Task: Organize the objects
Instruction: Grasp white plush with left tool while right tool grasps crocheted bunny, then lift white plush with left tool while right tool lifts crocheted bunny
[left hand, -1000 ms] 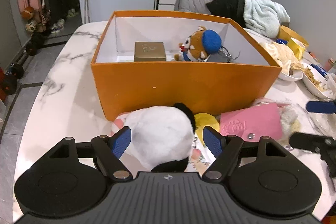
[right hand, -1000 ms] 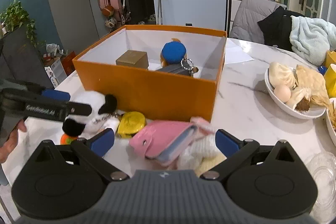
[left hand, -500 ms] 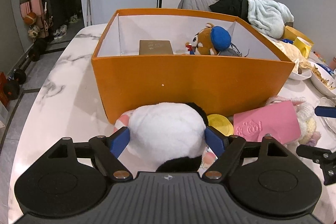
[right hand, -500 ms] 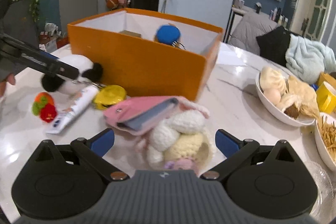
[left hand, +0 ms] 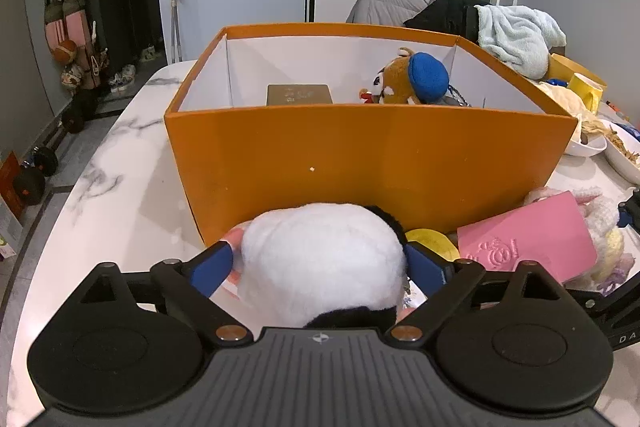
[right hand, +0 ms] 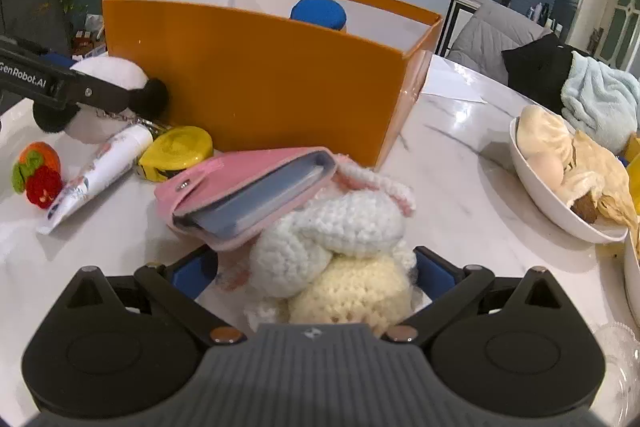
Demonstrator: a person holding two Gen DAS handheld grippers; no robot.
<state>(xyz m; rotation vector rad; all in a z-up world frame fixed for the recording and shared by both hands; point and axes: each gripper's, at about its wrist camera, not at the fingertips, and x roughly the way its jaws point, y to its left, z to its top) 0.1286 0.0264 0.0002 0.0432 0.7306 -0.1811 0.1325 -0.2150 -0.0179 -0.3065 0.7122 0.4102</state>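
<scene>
A white and black panda plush [left hand: 320, 259] lies on the marble table in front of the orange box [left hand: 360, 163]. My left gripper [left hand: 318, 255] straddles it, jaws opening, the blue pads [left hand: 210, 267] at its sides without squeezing. A cream crocheted bunny [right hand: 332, 247] sits between the fingers of my open right gripper [right hand: 314, 259], with a gap beside the left pad. A pink wallet [right hand: 248, 187] leans on the bunny. The box holds a gold case [left hand: 300, 94] and a brown plush with a blue cap [left hand: 412, 79].
A yellow tape measure [right hand: 176, 151], a white tube [right hand: 100, 175] and an orange-red crochet toy [right hand: 36, 175] lie left of the wallet. Bowls of food [right hand: 560, 179] and a yellow mug [left hand: 584, 91] stand at the right. The table edge [left hand: 60, 211] runs down the left.
Both grippers have sunk toward the table. The left jaws have spread wider around the panda. The right gripper has come down over the bunny, which now sits between its fingers.
</scene>
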